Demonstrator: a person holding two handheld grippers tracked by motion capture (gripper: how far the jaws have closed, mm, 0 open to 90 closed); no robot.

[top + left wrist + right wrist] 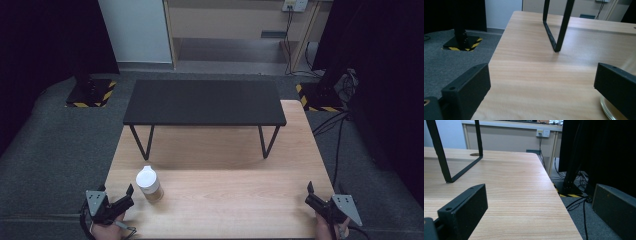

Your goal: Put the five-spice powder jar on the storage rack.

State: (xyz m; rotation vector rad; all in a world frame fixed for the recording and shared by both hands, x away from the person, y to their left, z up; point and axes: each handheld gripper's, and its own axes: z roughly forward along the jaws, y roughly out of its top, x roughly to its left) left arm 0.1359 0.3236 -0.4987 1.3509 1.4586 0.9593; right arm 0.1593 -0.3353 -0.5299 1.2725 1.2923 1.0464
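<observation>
The only loose thing I can see is a white-lidded jar with tan contents, standing upright on the wooden table near its front-left corner. My left gripper sits just beside it at about eight o'clock from the jar, jaws spread apart and empty. In the left gripper view the jar's base peeks out behind the right-hand jaw, so the jar lies off to one side of the opening and not between the jaws.

Farther out, at twelve o'clock from the jar, the black shelf stands on thin legs across the back half of the table. My right gripper is well apart at three o'clock, at the front-right corner, jaws also wide apart with nothing in them; one jaw hangs over the floor past the table edge.

My worry: if I close in from this angle, the outer jaw could nudge the jar and topple it, or slide it off the near edge.
</observation>
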